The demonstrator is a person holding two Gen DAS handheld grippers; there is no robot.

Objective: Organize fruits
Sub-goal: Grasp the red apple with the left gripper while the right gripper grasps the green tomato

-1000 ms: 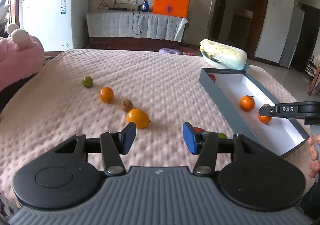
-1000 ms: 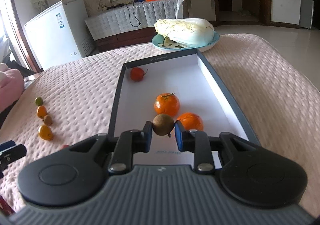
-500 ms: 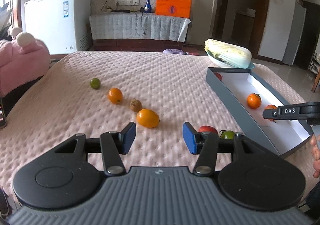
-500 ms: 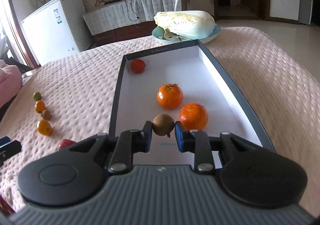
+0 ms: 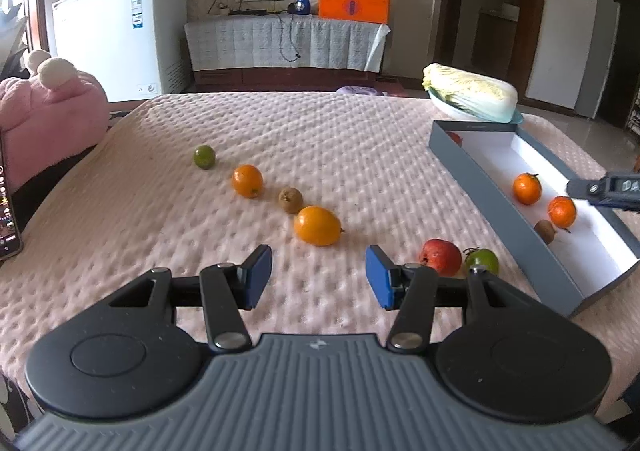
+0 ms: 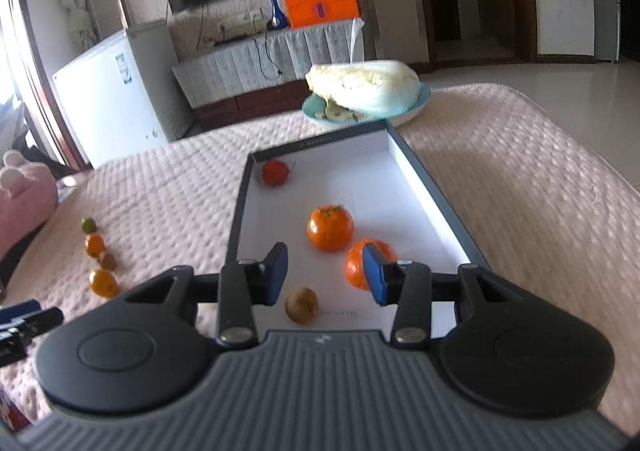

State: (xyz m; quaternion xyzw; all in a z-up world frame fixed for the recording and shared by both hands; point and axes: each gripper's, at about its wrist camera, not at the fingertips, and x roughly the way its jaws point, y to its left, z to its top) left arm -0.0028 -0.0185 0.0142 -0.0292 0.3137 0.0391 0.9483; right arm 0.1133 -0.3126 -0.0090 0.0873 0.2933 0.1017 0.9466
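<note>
In the right wrist view my right gripper [image 6: 325,274] hangs over the near end of the grey box [image 6: 436,198] with its jaws opening. A brown kiwi [image 6: 301,305] lies free on the white box floor just below them, touching neither pad. Two oranges [image 6: 330,227] and a red fruit [image 6: 275,171] also lie in the box. My left gripper [image 5: 318,276] stands open over the pink cover with nothing between its pads. Ahead of it lie a yellow-orange fruit [image 5: 317,226], a kiwi [image 5: 291,199], an orange [image 5: 247,181] and a green lime [image 5: 204,157]. A red fruit [image 5: 440,256] and a green fruit [image 5: 482,260] sit near its right finger.
A cabbage on a blue plate [image 5: 471,97] stands behind the box. A pink plush [image 5: 48,111] and a phone [image 5: 9,211] sit at the left edge. A white freezer [image 5: 120,31] and a draped cabinet [image 5: 288,43] stand beyond the bed.
My right gripper has opened and let go of the kiwi, which now lies on the box floor. The left gripper's view has shifted slightly, bringing the red and green fruits into sight.
</note>
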